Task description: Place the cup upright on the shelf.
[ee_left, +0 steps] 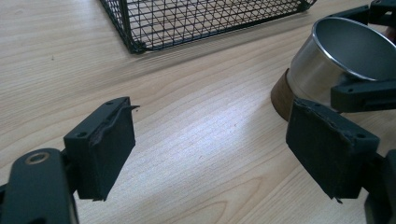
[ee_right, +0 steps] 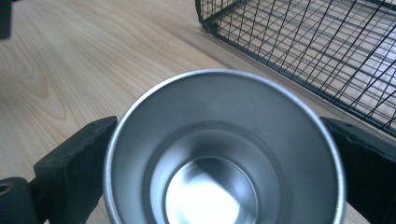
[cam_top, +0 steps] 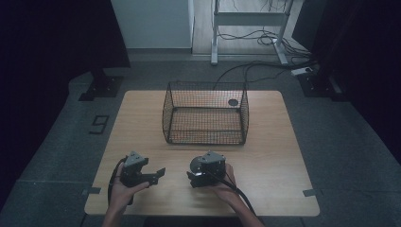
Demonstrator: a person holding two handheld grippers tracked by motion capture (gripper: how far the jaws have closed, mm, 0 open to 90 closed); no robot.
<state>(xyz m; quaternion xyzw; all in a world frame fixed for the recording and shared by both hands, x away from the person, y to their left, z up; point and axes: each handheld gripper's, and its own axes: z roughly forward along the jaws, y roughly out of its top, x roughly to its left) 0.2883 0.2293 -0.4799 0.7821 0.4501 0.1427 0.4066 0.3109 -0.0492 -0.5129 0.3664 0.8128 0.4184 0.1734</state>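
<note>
Pinching a steel cup by its sides, the right gripper keeps it upright near the wire basket (a likely destination); the left gripper, jaws spread, waits beside it above the surface.

left tool: black, grey three-cornered plate | right tool: black, grey plate, black cable | forearms bare

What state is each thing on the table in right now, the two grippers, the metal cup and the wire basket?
Left gripper: open, holding nothing, low over the table.
Right gripper: shut on the metal cup.
Metal cup: upright, empty, clamped between the jaws.
Wire basket: upright, open-topped, empty.
</note>
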